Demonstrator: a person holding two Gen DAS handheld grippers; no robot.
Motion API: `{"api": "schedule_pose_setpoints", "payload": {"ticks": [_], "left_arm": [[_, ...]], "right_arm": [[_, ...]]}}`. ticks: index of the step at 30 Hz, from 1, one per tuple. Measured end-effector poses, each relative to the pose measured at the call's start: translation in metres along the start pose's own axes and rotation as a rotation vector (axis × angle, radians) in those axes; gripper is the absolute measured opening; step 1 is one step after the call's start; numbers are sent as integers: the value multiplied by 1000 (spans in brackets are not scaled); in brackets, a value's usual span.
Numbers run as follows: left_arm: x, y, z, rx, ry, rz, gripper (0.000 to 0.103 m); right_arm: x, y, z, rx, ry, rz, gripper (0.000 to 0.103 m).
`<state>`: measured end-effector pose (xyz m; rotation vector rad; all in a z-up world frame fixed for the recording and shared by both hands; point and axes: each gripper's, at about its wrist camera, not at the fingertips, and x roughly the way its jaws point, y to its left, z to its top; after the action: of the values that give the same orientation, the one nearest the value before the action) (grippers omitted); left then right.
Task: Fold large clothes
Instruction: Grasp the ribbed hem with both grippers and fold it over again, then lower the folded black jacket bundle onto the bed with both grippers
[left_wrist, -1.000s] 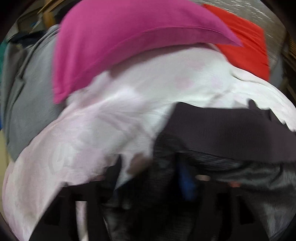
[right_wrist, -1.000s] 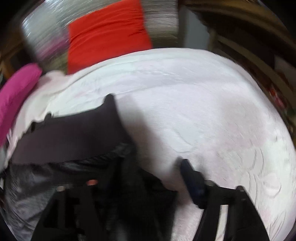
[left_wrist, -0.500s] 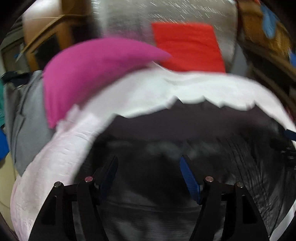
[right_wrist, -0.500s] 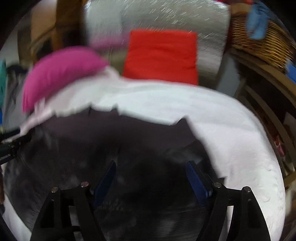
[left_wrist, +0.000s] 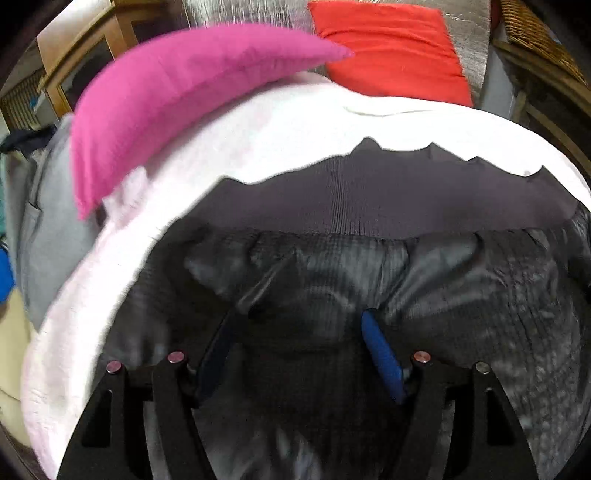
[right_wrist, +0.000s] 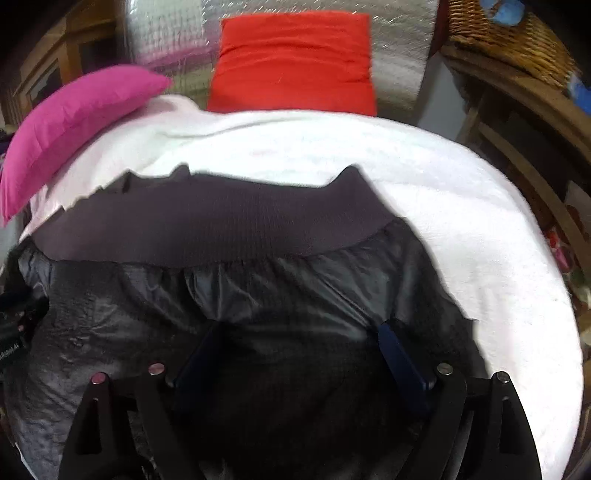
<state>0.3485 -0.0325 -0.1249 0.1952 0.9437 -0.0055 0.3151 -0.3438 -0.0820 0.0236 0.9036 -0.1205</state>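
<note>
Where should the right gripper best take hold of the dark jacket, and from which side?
Probably the jacket's ribbed hem band, near its right corner. It lies flat and stretched along the far edge on the white blanket. The open right gripper could approach from the blanket side.

Premises: a domestic bedroom. Evidence follows. A bed with a white quilted cover (right_wrist: 461, 229) fills the area ahead of the right claw (right_wrist: 299, 345) and extends to its right. A red pillow (right_wrist: 295, 62) stands at the far end, straight ahead of that claw, against a shiny silver padded backing (right_wrist: 399, 55). A magenta pillow (left_wrist: 177, 96) lies ahead and to the left of the left claw (left_wrist: 301, 332). A wicker basket (right_wrist: 509, 37) sits on wooden furniture (right_wrist: 524, 122) far right of the right claw. A wooden frame (left_wrist: 85, 48) stands far left of the left claw, above grey fabric (left_wrist: 55, 229)
</note>
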Motion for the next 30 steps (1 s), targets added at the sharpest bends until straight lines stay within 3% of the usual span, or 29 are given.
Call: {"api": "schedule_pose_setpoints", "payload": {"ticks": [4,7,10,14,20,30], "left_arm": [[-43,3,-5,-24,-83,-35,73],[-61,-5,-9,-34,-103,-68,73],[-68,-18,-20,-21,-103,-78,73],[-42,-35,-31,5,-10,-62,73],[-16,-44,-40,-4,44,-44,77],[-10,-44,-39,4,39,-38,78]], "right_arm": [[-58,17,-10,-30,-118,55,89],[-74,34,-20,-66,-128,82,89],[-64,34,-34,-62,-89,72,89],[-33,33,-58,-71,40,43,89],[-17,33,-56,-86,76,6,94],[-13,25,-54,-83,94,-1,99]]}}
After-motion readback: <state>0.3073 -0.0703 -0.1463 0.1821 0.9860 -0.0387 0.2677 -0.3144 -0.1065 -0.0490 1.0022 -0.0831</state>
